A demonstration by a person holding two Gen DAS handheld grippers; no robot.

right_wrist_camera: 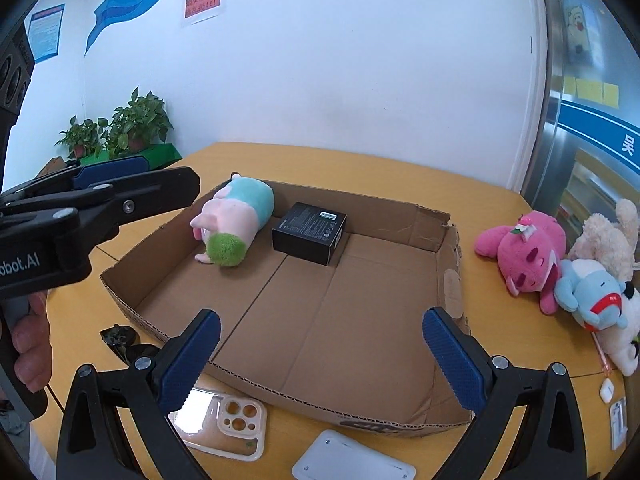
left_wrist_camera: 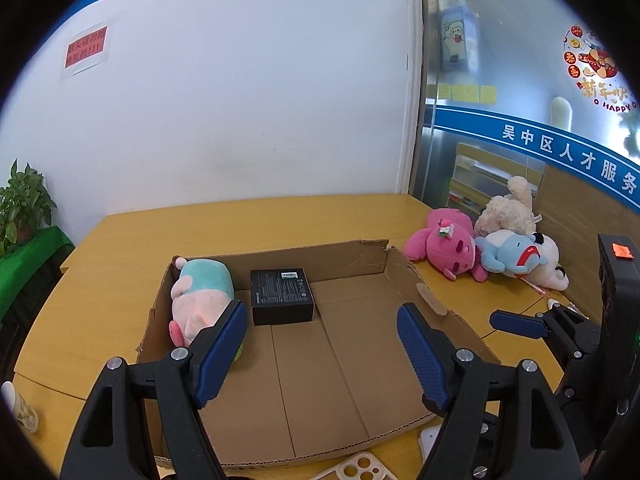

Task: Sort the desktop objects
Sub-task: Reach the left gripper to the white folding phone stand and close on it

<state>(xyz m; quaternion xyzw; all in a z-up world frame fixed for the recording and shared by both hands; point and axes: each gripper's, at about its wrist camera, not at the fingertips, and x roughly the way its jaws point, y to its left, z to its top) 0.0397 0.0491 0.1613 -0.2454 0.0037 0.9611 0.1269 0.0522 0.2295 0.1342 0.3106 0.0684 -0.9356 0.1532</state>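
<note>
Both grippers hang over the near edge of the cardboard tray [right_wrist_camera: 280, 300], both empty. Left gripper [left_wrist_camera: 320, 344] has its jaws spread with nothing between the pads; right gripper [right_wrist_camera: 320, 356] is spread as wide as it goes, also empty.

Already in the tray: pastel plush [right_wrist_camera: 236, 220] lying on its side by the far-left wall, black box [right_wrist_camera: 310, 236] just beside it, flat on the floor.

Still on the table [right_wrist_camera: 360, 168] — pile of soft toys well right of the tray: pink plush [right_wrist_camera: 524, 256], blue plush [right_wrist_camera: 592, 296] lying against it, cream plush [right_wrist_camera: 608, 236] behind, white plush [right_wrist_camera: 628, 336] under the blue one. Near edge, in front of the tray: phone case [right_wrist_camera: 236, 428], white flat device [right_wrist_camera: 352, 464], sunglasses [right_wrist_camera: 124, 344] touching the tray's front-left corner, small white earbud case [right_wrist_camera: 606, 390] at far right.

Step in hand, as I judge it: choose and reach for the next item.

- Right gripper suits the plush pile — take the pink one first, it sits nearest the tray and on top, so it lifts without dragging the others.
- Pinch the body, not a limb.
- Left gripper suits the phone case or sunglasses; flat items need an edge-on pinch.
- Drop into the open right half of the tray.
</note>
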